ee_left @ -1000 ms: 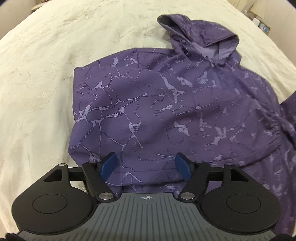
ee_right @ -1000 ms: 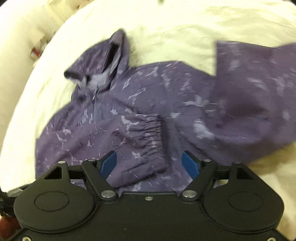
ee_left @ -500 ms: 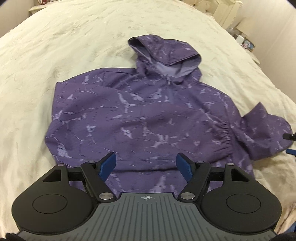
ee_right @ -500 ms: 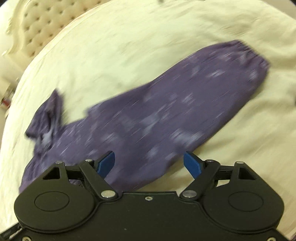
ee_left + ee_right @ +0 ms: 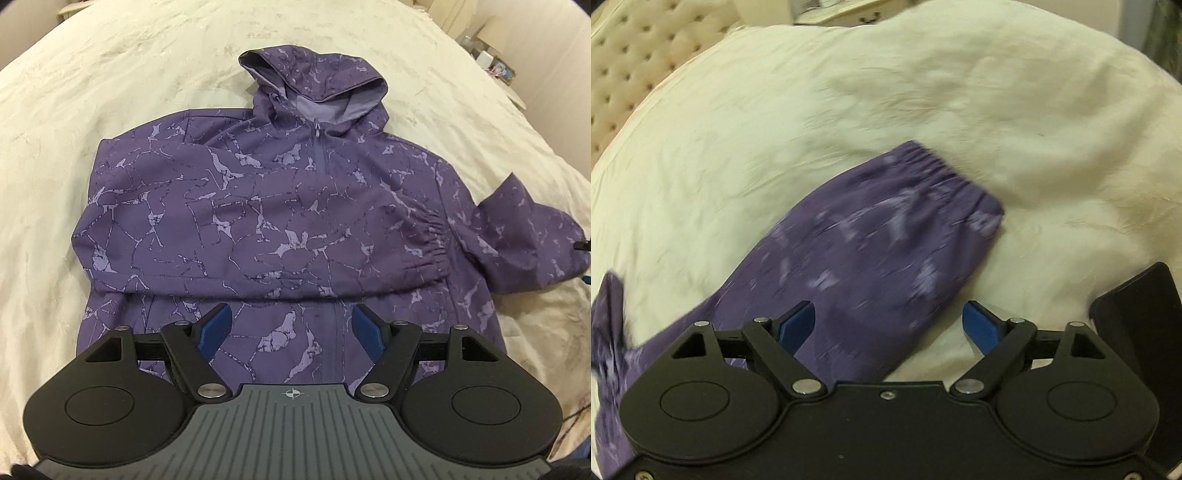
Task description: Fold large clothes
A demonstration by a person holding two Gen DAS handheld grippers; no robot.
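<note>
A purple hooded jacket (image 5: 280, 221) with a pale crackle print lies front up on the cream bed (image 5: 110, 74). Its hood (image 5: 317, 85) points away from me. One sleeve is folded across the chest, its elastic cuff (image 5: 432, 236) at the right. The other sleeve (image 5: 871, 258) lies stretched out on the bed to the right, cuff (image 5: 942, 173) far from me. My left gripper (image 5: 291, 328) is open and empty above the jacket's lower front. My right gripper (image 5: 890, 325) is open and empty just above the outstretched sleeve. The jacket's hem is hidden behind the left gripper.
A tufted cream headboard (image 5: 631, 70) stands at the far left in the right wrist view. A dark flat object (image 5: 1137, 321) lies at the right edge there. Small items sit on a bedside surface (image 5: 495, 66) beyond the bed.
My left gripper has drawn back and centred over the jacket's lower front. My right gripper has swung right, from the body out along the outstretched sleeve toward its cuff. Both stayed open.
</note>
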